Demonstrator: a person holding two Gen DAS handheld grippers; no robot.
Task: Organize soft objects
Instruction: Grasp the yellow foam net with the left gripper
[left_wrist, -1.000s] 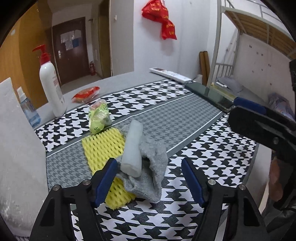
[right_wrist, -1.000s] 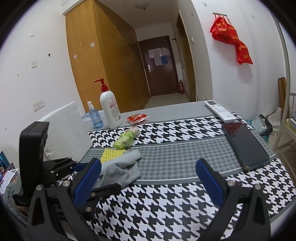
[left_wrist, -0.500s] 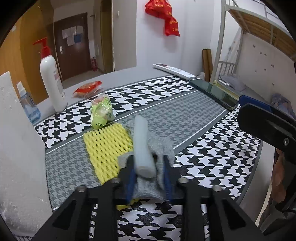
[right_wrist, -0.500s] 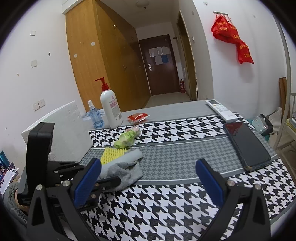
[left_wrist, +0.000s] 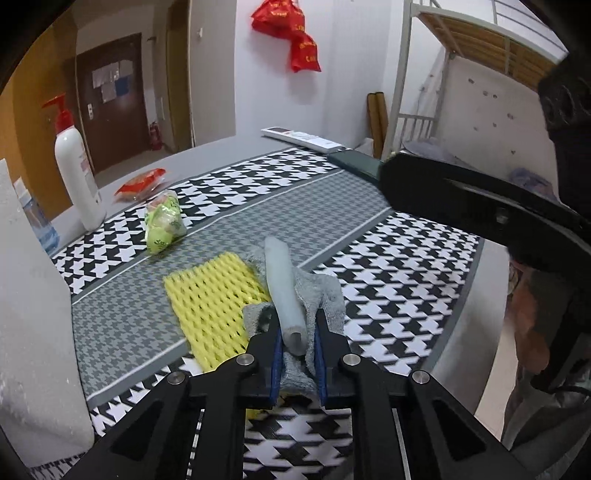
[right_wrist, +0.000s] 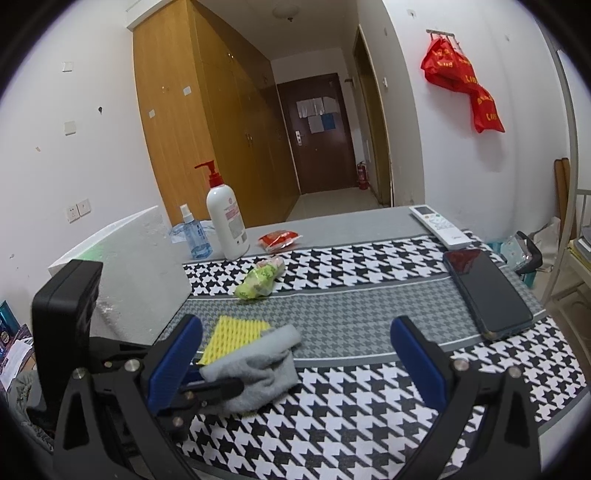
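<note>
Left gripper clenches the foam tube and grey cloth; right gripper hangs released above the tabletop.

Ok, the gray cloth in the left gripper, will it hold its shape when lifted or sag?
Probably sag: the gray cloth lies crumpled in loose folds around the foam tube. The left gripper pinches both together, so the tube may slip out. It looks light, and one edge overlaps the yellow foam net.
</note>
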